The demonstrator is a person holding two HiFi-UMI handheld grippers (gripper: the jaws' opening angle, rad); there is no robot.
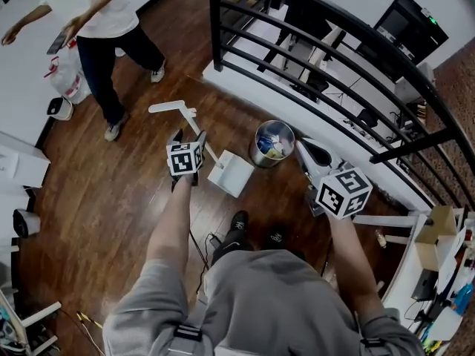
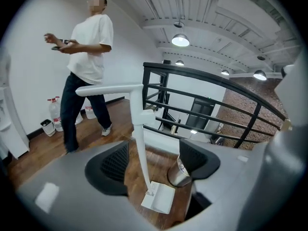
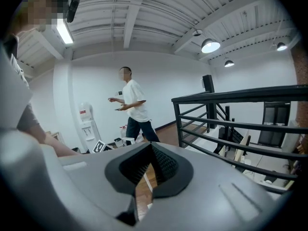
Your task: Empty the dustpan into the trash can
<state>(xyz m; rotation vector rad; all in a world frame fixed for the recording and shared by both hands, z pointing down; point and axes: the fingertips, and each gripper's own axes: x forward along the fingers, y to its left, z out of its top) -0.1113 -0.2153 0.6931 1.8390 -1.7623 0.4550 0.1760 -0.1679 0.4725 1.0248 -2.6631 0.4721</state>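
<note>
Beside trash can [image 1: 272, 143], at its 8 o'clock: upright white dustpan [image 1: 231, 173], inside unreadable; left gripper [image 2: 156, 160] wide open, right gripper [image 3: 149, 165] closed, both empty.

Left gripper [image 2: 153, 161] spread, right gripper [image 3: 147, 166] closed

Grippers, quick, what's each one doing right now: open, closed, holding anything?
Left gripper: open, dustpan handle between the jaws, not gripped.
Right gripper: closed, empty.
</note>
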